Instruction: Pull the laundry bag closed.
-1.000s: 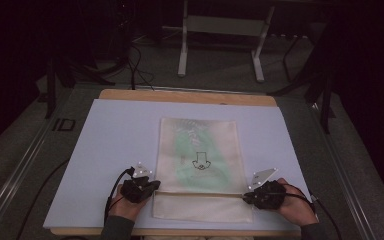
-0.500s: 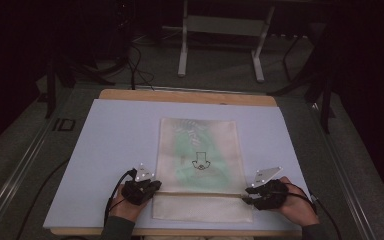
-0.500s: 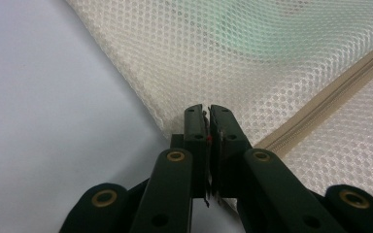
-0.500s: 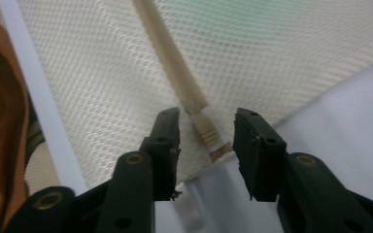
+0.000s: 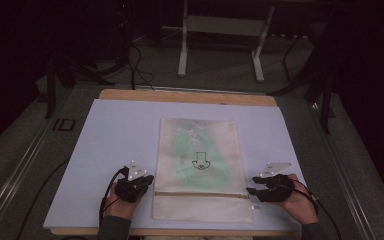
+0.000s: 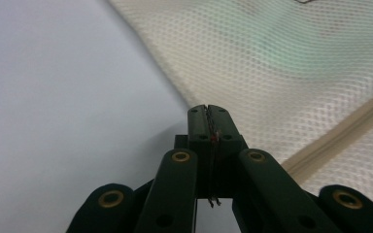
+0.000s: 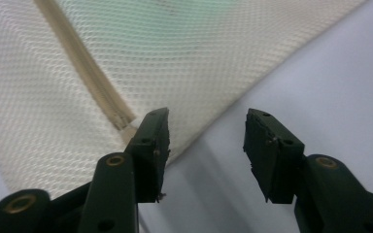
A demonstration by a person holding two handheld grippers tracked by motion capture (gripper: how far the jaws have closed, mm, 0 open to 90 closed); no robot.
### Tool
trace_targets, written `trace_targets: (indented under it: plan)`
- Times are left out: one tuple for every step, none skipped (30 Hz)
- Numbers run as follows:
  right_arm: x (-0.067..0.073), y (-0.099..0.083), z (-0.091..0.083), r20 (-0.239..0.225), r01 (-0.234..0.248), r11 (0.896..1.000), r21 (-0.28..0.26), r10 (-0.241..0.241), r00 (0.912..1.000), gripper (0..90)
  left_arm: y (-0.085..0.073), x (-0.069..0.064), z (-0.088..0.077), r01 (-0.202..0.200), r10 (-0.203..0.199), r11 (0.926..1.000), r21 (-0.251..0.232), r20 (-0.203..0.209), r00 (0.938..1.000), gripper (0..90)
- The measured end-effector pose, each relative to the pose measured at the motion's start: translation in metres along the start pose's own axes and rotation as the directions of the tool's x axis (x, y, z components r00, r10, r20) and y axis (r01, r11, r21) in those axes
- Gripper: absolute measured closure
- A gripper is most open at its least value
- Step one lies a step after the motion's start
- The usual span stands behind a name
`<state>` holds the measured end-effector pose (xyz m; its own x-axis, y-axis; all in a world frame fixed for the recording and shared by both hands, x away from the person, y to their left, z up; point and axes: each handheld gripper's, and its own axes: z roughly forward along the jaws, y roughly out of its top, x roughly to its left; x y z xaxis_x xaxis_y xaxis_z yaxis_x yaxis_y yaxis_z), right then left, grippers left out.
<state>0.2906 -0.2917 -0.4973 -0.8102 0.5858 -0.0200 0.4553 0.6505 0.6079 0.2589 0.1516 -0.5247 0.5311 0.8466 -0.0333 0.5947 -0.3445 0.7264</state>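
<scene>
Seen from above: a pale lavender table mat point(image 5: 115, 150) on a wooden table point(image 5: 190, 96), with a cream mesh bag point(image 5: 200, 170) lying flat near its front middle. Inside the bag, something pale green point(image 5: 185, 155) showing through the mesh, plus a small dark printed mark point(image 5: 199, 161). Across the bag near its front end, a tan zipper point(image 5: 202, 194) running side to side.

At the bag's left edge, level with the zipper, the left gripper point(image 5: 147, 181), held in a hand point(image 5: 117, 205) coming in from the bottom. Jaws pressed tight together in the left gripper view point(image 6: 209, 121), tips right at the mesh edge; whether any mesh is caught between them cannot be told.

At the bag's right edge, beside the zipper's end, the right gripper point(image 5: 252, 191), held in the other hand point(image 5: 300, 202). Jaws just opened and now spread wide in the right gripper view point(image 7: 206, 133), with bare mat in the gap; left fingertip point(image 7: 153, 138) just over the bag's edge near the zipper end, nothing pinched.

Beyond the table, a dim floor with cables point(image 5: 135, 65) and the metal legs of a stand point(image 5: 220, 45).
</scene>
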Motion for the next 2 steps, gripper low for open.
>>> trace_targets:
  plan:
    - [-0.0012,-0.0011,0.0004,0.003,-0.008,1.000,-0.003,0.008,1.0000,52.1,0.0000,0.0009,-0.0004,0.002,-0.002,1.0000,0.001,-0.006,1.0000,88.9]
    - [-0.0025,-0.0023,0.0012,0.012,-0.015,1.000,-0.006,0.015,0.9998,52.0,0.0000,0.0009,-0.0004,0.002,-0.002,1.0000,0.001,-0.006,1.0000,88.8]
